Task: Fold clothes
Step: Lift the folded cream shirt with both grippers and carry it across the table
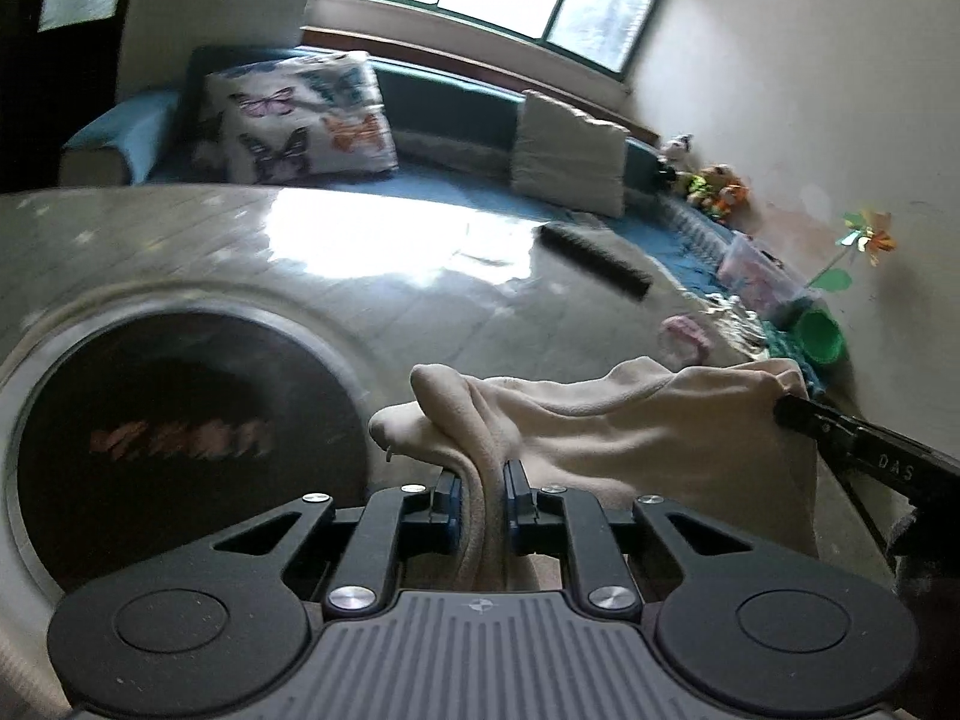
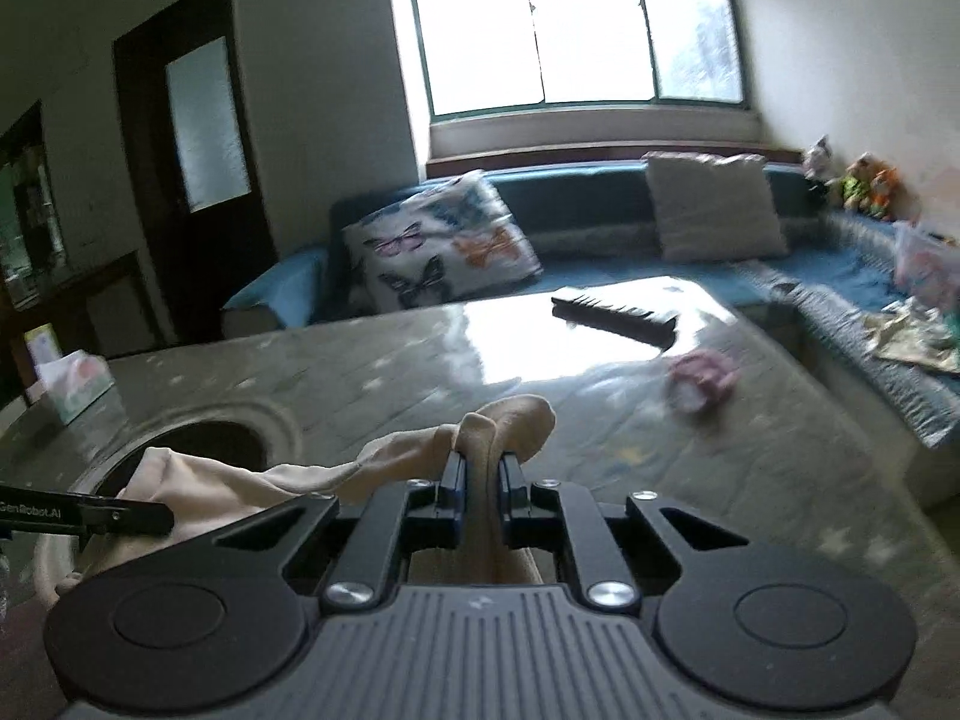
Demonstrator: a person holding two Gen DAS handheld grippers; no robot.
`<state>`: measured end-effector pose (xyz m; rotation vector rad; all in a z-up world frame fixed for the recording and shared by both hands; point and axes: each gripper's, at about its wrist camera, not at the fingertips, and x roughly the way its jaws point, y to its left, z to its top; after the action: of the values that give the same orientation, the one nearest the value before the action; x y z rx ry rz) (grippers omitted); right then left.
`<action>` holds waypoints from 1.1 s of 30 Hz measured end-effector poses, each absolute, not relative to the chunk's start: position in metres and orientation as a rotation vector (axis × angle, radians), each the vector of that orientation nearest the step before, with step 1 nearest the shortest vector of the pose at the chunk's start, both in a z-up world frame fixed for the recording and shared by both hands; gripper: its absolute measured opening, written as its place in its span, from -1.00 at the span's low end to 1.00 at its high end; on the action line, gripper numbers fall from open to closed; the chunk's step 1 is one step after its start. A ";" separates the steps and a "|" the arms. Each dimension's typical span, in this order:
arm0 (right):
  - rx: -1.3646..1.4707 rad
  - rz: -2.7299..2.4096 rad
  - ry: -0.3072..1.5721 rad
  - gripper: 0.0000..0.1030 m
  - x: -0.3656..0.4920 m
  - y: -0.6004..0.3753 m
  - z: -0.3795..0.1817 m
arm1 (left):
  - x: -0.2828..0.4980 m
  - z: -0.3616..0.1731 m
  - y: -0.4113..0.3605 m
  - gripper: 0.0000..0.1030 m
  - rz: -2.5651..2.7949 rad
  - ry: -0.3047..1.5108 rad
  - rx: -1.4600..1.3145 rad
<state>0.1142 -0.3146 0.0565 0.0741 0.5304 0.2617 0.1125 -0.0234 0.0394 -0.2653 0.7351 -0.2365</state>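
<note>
Left tongs [image 1: 483,480] clamped a bunched fold of the cream cloth [image 1: 600,420]; right tongs [image 2: 480,474] pinched its other end. Cloth hung between the two, raised off the counter [image 2: 600,450], crumpled, no neat fold visible. Judged early: spread and fold both left. From the left tongs, a dark round hole [image 1: 180,432] sat at 9 o'clock, a black comb [image 1: 594,261] at 1, a pink item [image 1: 684,336] at 2. A tissue box [image 2: 72,390] lay at the counter's left edge in the right view. Comb and pink item may crowd the laying spot.
</note>
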 end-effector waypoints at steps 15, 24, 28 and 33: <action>0.080 0.061 0.552 -0.80 0.158 -0.382 0.050 | 0.190 0.024 -0.105 -0.66 -0.345 0.781 -0.161; 0.055 0.029 0.628 -0.75 0.174 -0.385 0.018 | 0.191 0.013 -0.107 0.10 -0.302 0.781 -0.077; 0.052 0.066 0.637 -0.57 0.175 -0.375 0.017 | 0.188 0.016 -0.108 0.86 -0.297 0.748 -0.051; 0.037 0.126 0.660 -0.51 0.187 -0.357 0.012 | 0.190 0.017 -0.108 1.00 -0.290 0.719 -0.036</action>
<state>0.1866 -0.3572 0.0120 0.0365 0.6603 0.1258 0.1904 -0.1083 0.0173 -0.0363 0.7192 -0.2898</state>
